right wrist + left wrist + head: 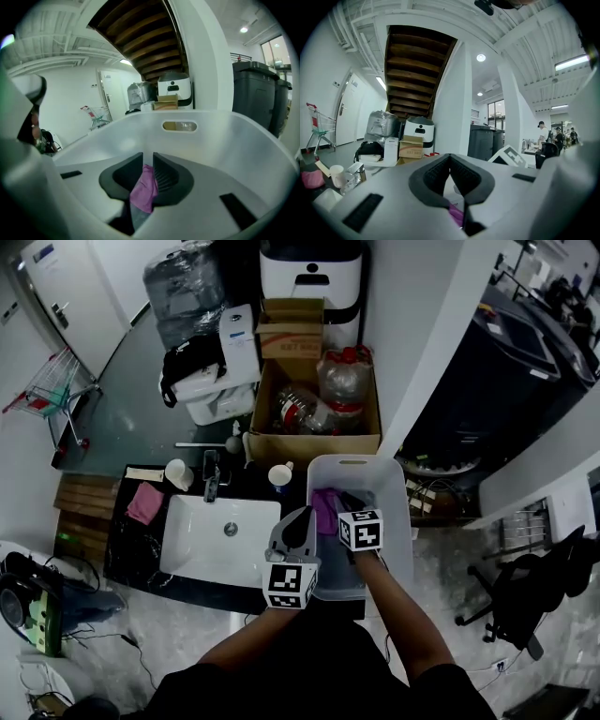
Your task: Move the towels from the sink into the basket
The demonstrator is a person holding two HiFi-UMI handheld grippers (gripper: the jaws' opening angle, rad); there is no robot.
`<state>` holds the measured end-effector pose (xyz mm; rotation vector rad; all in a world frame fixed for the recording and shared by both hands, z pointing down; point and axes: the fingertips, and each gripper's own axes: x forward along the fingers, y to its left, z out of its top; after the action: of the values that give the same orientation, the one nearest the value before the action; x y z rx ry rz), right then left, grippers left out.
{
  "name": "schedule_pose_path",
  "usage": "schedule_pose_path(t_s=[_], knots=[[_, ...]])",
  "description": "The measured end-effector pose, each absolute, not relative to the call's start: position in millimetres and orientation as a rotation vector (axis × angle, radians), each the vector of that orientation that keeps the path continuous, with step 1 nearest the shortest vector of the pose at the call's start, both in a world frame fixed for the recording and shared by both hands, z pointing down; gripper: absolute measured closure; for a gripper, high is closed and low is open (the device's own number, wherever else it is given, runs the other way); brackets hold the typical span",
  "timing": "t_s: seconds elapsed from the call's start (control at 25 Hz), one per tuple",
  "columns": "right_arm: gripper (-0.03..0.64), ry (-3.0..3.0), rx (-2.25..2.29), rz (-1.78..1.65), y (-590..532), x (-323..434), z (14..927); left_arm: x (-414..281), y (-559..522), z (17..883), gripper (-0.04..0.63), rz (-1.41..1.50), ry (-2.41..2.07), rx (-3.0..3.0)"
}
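One purple towel (143, 187)
Only our right gripper view shows fingers (168, 176) pinching it (soft cloth, smooth white basket (211, 140)); left fingers (431, 176) pressed together.

You are standing in a lab or workshop hall rather than a home. A white rectangular ceramic sink (220, 540) set in a black bench (127, 554) is sitting beneath a brown wooden staircase (417, 65). White exposed ceiling pipes (361, 18), an open brown cardboard box (309, 445), a wire shopping trolley (52, 385), a black office swivel chair (525, 601) and tall dark bins (485, 140) are surrounding you.
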<state>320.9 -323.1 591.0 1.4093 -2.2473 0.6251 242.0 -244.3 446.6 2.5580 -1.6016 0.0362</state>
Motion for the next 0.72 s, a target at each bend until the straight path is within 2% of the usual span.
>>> schedule_pose_path(t_s=[0.2, 0.72], knots=[[0.592, -2.391, 1.482, 0.615, -299, 309, 542, 230, -233, 442, 0.583, 0.014, -1.584, 2.582], [0.598, -2.446, 1.756, 0.325, -225, 287, 466, 214, -191, 451, 0.584, 0.015, -1.334, 2.699]])
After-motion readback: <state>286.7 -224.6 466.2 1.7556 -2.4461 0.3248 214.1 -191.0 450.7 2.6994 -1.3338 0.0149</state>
